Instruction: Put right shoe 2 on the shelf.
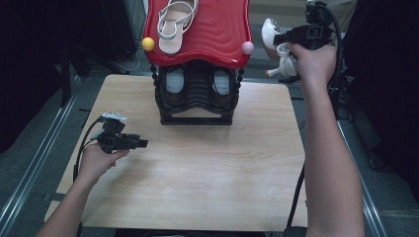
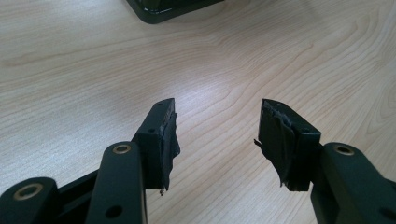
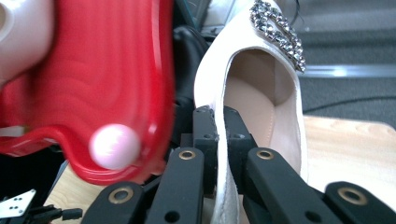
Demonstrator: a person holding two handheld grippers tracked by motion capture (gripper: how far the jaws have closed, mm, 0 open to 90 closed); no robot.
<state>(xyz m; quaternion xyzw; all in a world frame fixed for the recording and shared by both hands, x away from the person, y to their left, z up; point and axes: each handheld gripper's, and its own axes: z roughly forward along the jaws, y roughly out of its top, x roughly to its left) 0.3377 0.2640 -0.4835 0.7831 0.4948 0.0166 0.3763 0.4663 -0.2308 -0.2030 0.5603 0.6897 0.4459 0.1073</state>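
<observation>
While the right gripper (image 1: pixel 289 40), at 1 o'clock in the high view, pinches the shoe (image 1: pixel 272 33) beside the red shelf (image 1: pixel 217 29), the left gripper (image 2: pixel 215 135) in its own view gapes empty, and the right gripper view shows only a thin rim (image 3: pixel 223 154) clamped, so a knock could twist it free.

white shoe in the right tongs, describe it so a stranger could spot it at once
Find the red shoe rack at the table's far edge. Beside its right end, the right tongs pinch a white heeled shoe in the air. Unlike the strappy sandal lying on the rack, it bears a rhinestone ornament.
</observation>
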